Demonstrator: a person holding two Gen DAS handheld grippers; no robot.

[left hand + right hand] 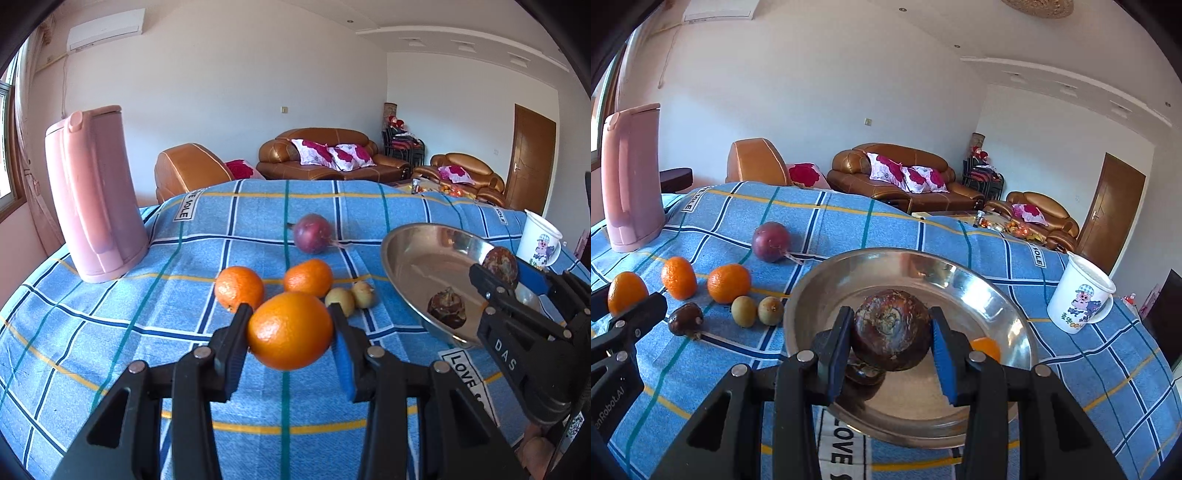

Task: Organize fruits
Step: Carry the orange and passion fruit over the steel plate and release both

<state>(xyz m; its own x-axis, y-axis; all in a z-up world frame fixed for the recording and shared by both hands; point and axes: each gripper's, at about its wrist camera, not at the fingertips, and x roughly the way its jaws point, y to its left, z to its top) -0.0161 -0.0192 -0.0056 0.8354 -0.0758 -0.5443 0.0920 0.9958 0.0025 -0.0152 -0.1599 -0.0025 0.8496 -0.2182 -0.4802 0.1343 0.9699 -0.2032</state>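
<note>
My left gripper (290,325) is shut on an orange (290,330) and holds it above the blue checked tablecloth. Behind it lie two more oranges (239,287) (308,277), two small green fruits (341,300) and a purple passion fruit (313,233). My right gripper (892,332) is shut on a dark brown water chestnut (892,338) and holds it over the steel plate (979,288). A second chestnut (447,308) lies in the plate. A third chestnut (685,319) lies on the cloth left of the plate.
A pink kettle (92,192) stands at the back left of the table. A white printed mug (1080,299) stands right of the plate. Brown sofas (325,155) and a door are beyond the table.
</note>
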